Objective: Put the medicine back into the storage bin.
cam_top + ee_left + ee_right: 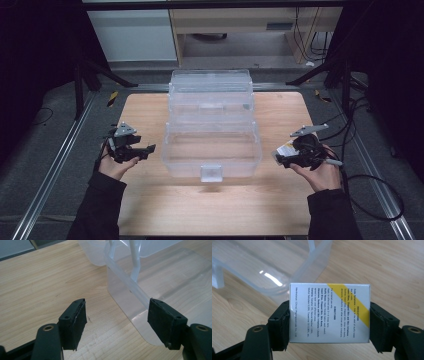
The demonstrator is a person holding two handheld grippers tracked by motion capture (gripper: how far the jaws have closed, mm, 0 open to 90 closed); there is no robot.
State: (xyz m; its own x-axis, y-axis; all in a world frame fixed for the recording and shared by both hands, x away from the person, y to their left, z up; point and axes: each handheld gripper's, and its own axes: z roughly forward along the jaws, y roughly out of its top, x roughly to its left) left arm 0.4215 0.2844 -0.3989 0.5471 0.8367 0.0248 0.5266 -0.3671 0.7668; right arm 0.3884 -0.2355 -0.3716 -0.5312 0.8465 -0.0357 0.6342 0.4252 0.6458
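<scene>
The small carton is pinched between the two black jaws of the right gripper, whose pads press its two opposite narrow sides; in the right gripper view it is a flat-faced white cardboard box, rectangular with sharp corners, a yellow diagonal band crossing its upper right part and fine black print running sideways down the face. Its long axis runs away from the gripper, along the jaws, so the far end points toward the rounded corner of the clear plastic box beyond it. In the high view the carton shows as a pale patch at the tip of the right gripper, held above the wooden table just off the clear plastic box's right side, apart from its wall. That box is translucent, smooth and glossy — a stepped, tiered container with rounded corners and a small latch tab on its near wall. The table is light wood with fine grain. The left gripper sits in the person's left hand near the box's left side; in the left gripper view its jaws stand spread wide with nothing between the left gripper's foam-faced black pads — only table and the box's near corner show past them.
</scene>
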